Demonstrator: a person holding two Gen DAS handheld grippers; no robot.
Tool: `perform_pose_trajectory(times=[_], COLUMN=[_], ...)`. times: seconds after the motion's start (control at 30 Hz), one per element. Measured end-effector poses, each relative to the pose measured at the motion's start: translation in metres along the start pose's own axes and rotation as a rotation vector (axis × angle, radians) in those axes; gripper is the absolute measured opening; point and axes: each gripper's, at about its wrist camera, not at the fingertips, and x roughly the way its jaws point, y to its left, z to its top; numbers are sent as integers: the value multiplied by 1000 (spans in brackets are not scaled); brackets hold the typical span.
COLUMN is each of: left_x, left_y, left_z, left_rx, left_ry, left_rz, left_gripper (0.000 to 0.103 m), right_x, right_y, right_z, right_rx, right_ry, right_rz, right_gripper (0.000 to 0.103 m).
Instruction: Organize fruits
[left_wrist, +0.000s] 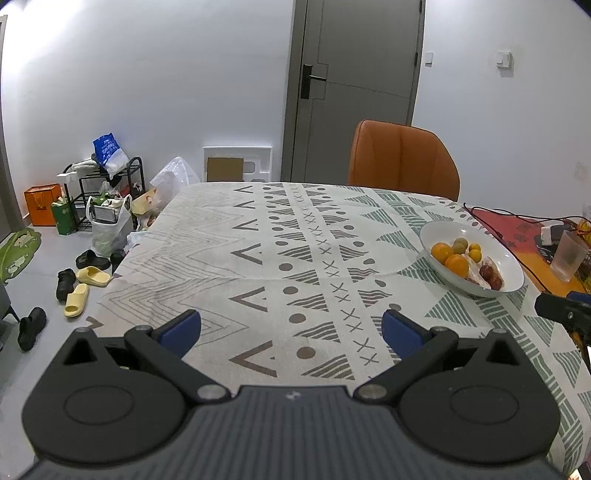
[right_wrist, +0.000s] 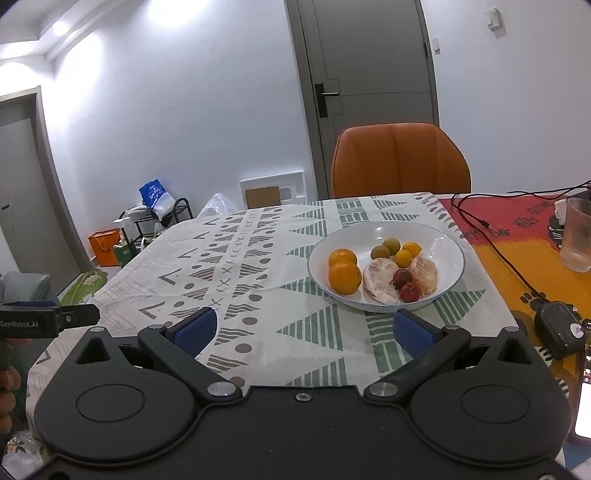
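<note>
Now, with both the left tool and right tool spread and empty, reach the right one straight ahead to the bowl, pinching one orange gently.

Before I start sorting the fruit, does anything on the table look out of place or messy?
Nothing is spilled or damaged. All the fruit sits inside the white round plate. The only oddity: a black cable trails loosely across the red and orange mat just right of the plate. Both sets of jaws are open and empty.
</note>
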Motion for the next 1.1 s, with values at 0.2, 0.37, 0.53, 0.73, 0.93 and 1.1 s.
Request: perform_pose_trajectory(times=[0.2,0.37,0.53,0.73,0.93,1.1], left_x=[1,0,0,0,0,0], left_y=[0,1,2,4,5,4], left_z=[0,0,-1,-1,-1,-1], left_rx=[0,-1,-2,-2,0,-1], left_ry=[2,2,3,3,3,2], left_rz=[-2,-1,4,5,6,6], left_gripper=[103,103,103,103,103,103], right_x=[0,-1,-1,-2,-2,-2], right_y=[0,0,0,1,2,2], right_z=[0,1,1,2,4,3], right_rx=[2,1,0,-2,-4,-5], right_ry=[-1,0,-3,-4,-4,-4], right_rz=[-3,-2,-2,-3,0,-1], right_gripper=[103,103,103,103,103,103])
